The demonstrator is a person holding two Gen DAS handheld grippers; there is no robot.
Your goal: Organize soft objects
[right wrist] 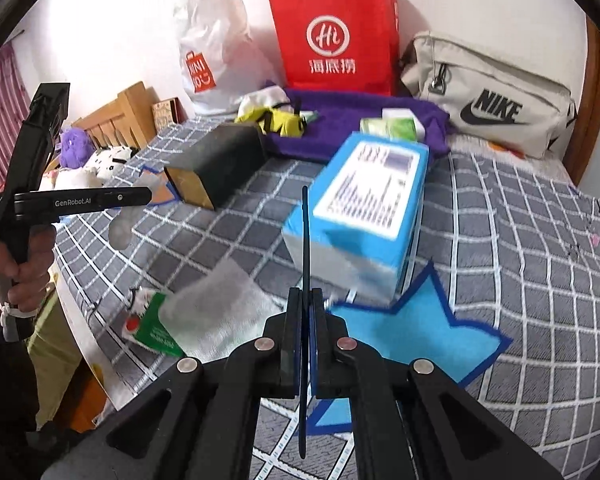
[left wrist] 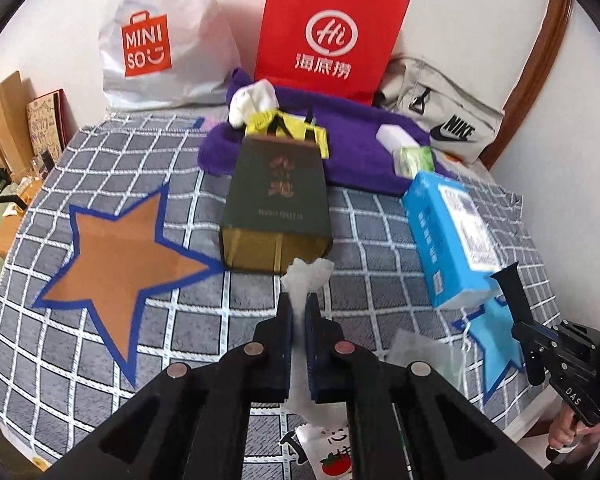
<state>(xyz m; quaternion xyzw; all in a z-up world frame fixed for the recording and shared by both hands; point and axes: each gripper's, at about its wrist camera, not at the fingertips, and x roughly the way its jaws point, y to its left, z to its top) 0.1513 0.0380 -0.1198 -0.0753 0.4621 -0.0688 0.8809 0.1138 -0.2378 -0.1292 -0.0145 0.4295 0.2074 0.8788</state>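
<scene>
Left wrist view: the left gripper (left wrist: 298, 308) is pressed together on a white tissue (left wrist: 306, 274), whose crumpled top pokes out above the fingertips, in front of the dark box (left wrist: 276, 204) lying on the checked bedspread (left wrist: 100, 320). The blue tissue box (left wrist: 446, 236) tilts off to the right, its lower end near the right gripper (left wrist: 508, 280). In the right wrist view, the right gripper (right wrist: 305, 300) is pinching a thin dark-blue edge (right wrist: 305, 240) that seems to belong to that box's wrapper, though I cannot tell for sure. The step in hand looks like drawing a tissue out while the other tool steadies the box. Next, the tissue likely needs carrying clear and laying down flat, perhaps on the brown star (left wrist: 120, 248).
</scene>
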